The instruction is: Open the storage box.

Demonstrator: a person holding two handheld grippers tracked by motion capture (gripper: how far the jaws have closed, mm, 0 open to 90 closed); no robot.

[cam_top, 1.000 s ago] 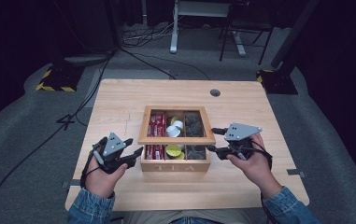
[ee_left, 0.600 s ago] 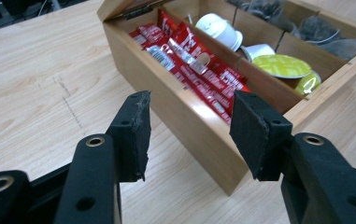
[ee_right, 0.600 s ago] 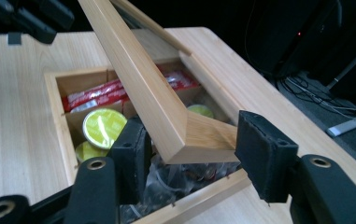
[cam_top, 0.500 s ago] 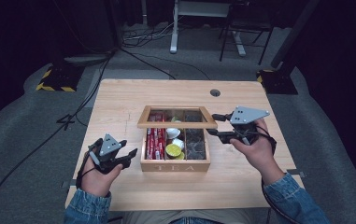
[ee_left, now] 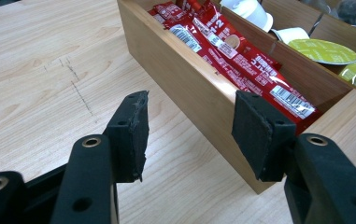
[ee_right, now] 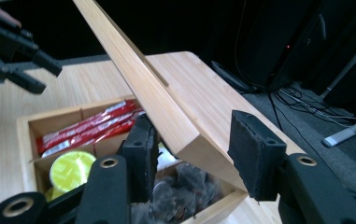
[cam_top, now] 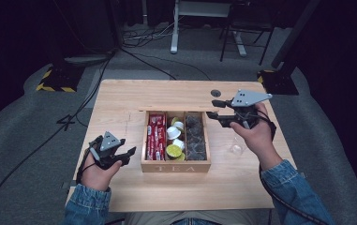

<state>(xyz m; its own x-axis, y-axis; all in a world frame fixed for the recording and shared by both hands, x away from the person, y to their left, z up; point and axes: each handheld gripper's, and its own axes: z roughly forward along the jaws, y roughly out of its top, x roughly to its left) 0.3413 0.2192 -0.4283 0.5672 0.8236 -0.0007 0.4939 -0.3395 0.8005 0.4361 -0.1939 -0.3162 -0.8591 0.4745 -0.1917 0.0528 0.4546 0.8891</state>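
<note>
While straddling the raised corner of the lid [ee_right: 157, 93], right gripper [ee_right: 192, 149] at back right corner of tea box [cam_top: 176, 166]. Just been closing. Flat black foam pads either side of the pale wood edge; near pad right against it, can't tell whether the far pad presses. So grip unconfirmed.

Lid: straight-edged light wood frame, smooth grain, square-cut end, tilted up and away from the box's open top, well above the compartments.

Left gripper [cam_top: 130, 152] just left of the box's front left corner, low over the table [cam_top: 120, 98]. Just been opening a bit. Jaws apart, nothing between the pads, not touching the box wall. Foam pads rough and torn at the edges.

Box: rectangular, honey-coloured wood, plain flat walls, "TEA" lettered on front face, thin wooden dividers inside. Sits on the light wood-grain tabletop.

Contents by compartment:
- left column: long glossy red sachets [cam_top: 156, 136], flat, barcodes showing, stacked lengthwise
- middle column: white rounded capsules [cam_top: 174, 133] toward the back, round yellow-green foil-topped capsule [cam_top: 173, 151] at the front
- right column: dark crinkled packets [cam_top: 195, 136], shiny, shapes not resolvable

Denim sleeves on both forearms, in front of the box.
</note>
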